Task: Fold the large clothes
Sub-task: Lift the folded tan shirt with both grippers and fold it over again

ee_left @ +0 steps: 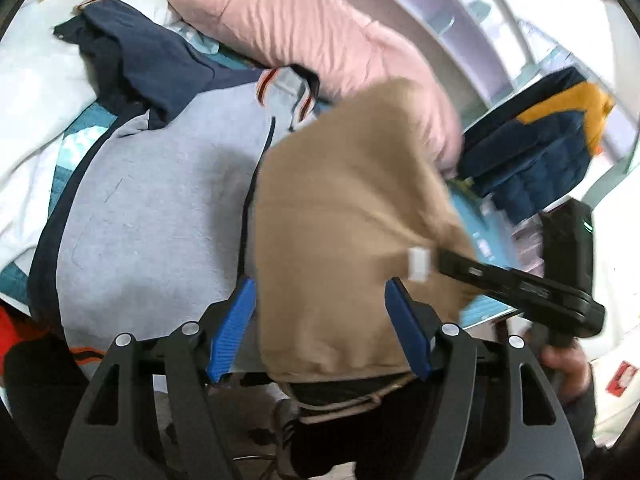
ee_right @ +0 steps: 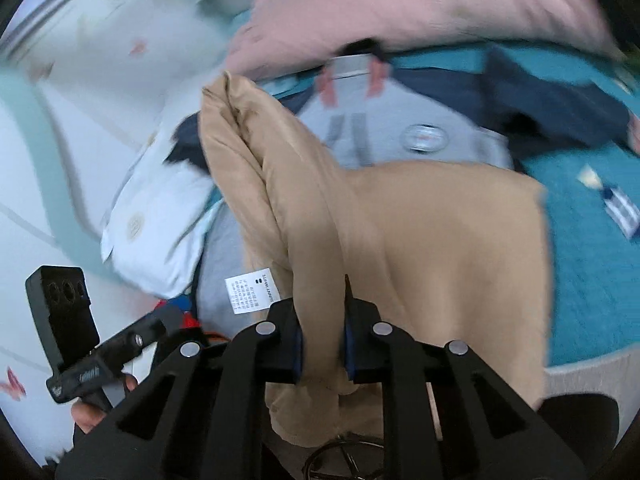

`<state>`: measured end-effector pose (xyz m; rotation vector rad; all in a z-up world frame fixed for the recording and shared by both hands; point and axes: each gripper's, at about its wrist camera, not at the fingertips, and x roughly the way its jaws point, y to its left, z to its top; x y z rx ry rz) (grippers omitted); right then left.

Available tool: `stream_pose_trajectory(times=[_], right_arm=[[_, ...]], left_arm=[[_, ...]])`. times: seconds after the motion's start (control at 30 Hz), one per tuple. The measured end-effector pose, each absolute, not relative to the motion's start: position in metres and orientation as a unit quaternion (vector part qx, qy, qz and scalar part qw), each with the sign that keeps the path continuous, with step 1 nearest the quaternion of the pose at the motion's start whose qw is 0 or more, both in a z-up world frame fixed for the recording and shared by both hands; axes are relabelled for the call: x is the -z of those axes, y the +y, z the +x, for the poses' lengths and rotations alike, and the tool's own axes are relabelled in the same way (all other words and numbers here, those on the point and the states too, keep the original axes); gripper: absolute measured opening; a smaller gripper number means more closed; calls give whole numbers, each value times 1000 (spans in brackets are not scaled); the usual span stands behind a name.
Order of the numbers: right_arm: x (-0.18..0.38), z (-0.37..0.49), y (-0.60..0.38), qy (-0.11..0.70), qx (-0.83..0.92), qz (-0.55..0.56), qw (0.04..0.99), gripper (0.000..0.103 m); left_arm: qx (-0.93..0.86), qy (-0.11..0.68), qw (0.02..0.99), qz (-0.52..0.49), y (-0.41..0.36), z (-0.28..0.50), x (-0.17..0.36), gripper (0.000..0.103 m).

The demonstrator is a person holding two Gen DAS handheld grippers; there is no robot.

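Right gripper [ee_right: 322, 336] is clenched on a bunched fold of the tan garment [ee_right: 420, 240], which runs from the fingers toward the upper left of its frame. Left gripper [ee_left: 320, 320] stands released, the tan cloth lying loose between its fingers. The garment drapes over a grey jacket [ee_left: 168, 200] on the bed [ee_right: 592, 260]; the right hand looks the nearer for the coming fold.

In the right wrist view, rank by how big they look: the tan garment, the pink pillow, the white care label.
1. tan garment, though it lies nearest the camera, so its lead is unsure
2. pink pillow
3. white care label, clearly smallest
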<state>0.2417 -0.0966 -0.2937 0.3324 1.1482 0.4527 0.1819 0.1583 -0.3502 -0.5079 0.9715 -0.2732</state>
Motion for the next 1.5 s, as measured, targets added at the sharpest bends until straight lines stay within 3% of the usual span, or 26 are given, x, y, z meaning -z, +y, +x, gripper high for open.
stream_pose_trajectory(times=[0.37, 0.43, 0.5, 0.63, 0.7, 0.8, 0.97, 1.03, 1.33, 1.5], right_arm=[[354, 208, -215, 540, -85, 245, 801, 15], [363, 206, -227, 541, -72, 263, 796, 21], [367, 202, -235, 538, -67, 277, 794, 34], [338, 183, -245, 507, -39, 258, 821, 43], [317, 170, -244, 478, -36, 257, 839, 62], [313, 162, -230, 471, -43, 255, 843, 76], [381, 167, -221, 553, 3, 280, 785, 76], [400, 166, -227, 562, 11, 306, 768, 82], [424, 170, -251, 521, -82, 470, 708, 88], [419, 181, -235, 547, -42, 404, 732, 88]], left_arm=[[152, 536, 812, -177, 84, 226, 403, 74], [158, 550, 803, -168, 73, 238, 417, 77], [148, 561, 798, -163, 63, 247, 427, 77], [147, 562, 800, -149, 53, 253, 424, 77], [146, 564, 800, -140, 51, 254, 424, 77], [143, 568, 797, -148, 50, 255, 426, 77], [139, 575, 794, -139, 45, 258, 426, 80], [143, 582, 789, -137, 43, 261, 428, 80], [135, 587, 789, -119, 26, 281, 427, 81], [139, 595, 783, -117, 24, 286, 429, 82]])
